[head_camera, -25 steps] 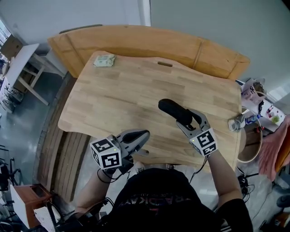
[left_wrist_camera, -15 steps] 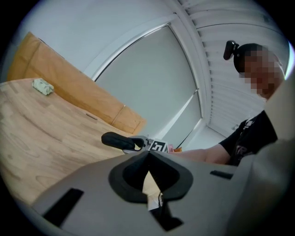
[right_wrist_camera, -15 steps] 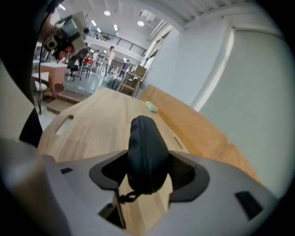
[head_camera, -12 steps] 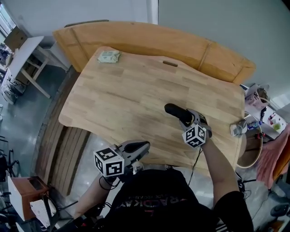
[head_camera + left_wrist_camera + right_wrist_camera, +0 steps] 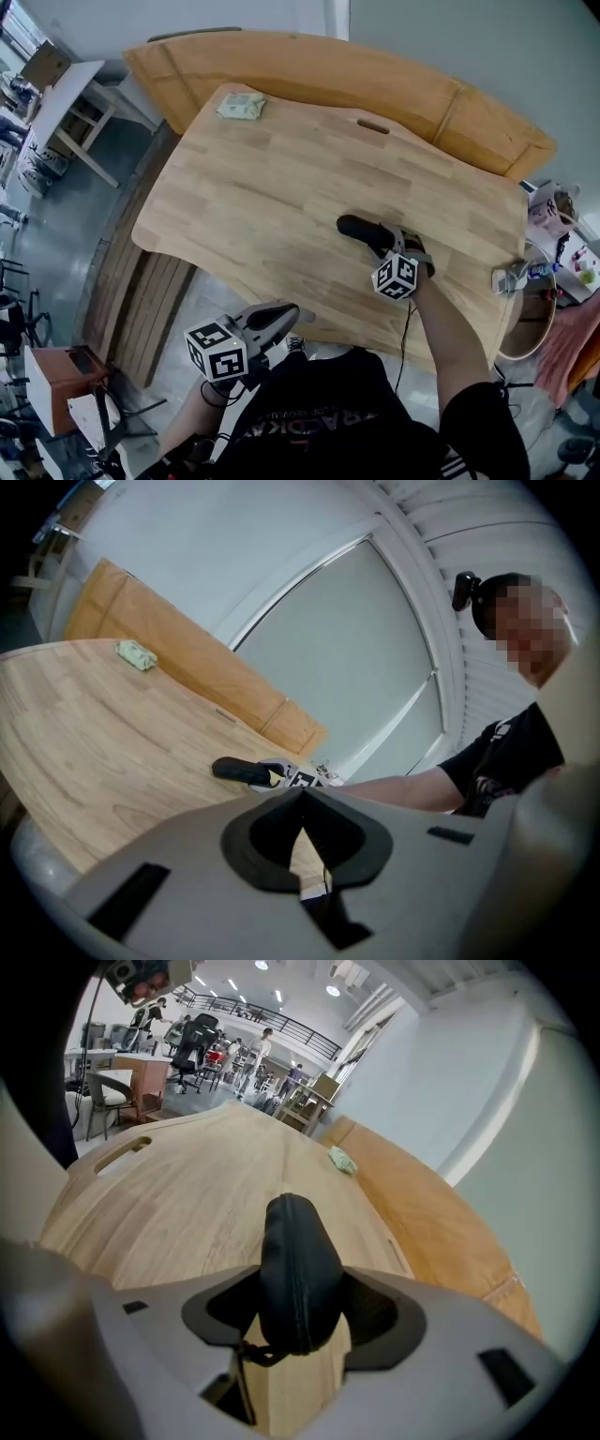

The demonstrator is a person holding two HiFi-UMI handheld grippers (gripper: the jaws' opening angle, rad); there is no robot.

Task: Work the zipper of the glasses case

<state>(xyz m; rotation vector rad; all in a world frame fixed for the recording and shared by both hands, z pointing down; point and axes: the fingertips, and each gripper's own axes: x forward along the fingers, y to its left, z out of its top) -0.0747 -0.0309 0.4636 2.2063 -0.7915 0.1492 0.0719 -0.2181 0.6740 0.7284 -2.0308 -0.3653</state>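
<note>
The black glasses case [image 5: 362, 231] lies on the wooden table [image 5: 272, 187], right of centre. My right gripper [image 5: 394, 248] is shut on its near end, with the case [image 5: 298, 1269] wedged between both jaws. The zipper seam faces up, and a small pull cord [image 5: 255, 1355] hangs at the near end. My left gripper [image 5: 281, 314] is shut and holds nothing. It hovers off the table's near edge, close to my body. In the left gripper view the case [image 5: 240, 772] and the right gripper [image 5: 292, 778] sit far ahead of the shut jaws.
A green-white packet [image 5: 242, 106] rests at the table's far left corner. A slot [image 5: 373, 126] is cut near the far edge, with a wooden board [image 5: 394, 84] behind it. Small clutter [image 5: 517, 277] sits off the right edge. A white desk [image 5: 58, 98] stands at left.
My right gripper has tipped up more steeply over the case, still gripping it. My left gripper has drifted back from the table edge toward my body.
</note>
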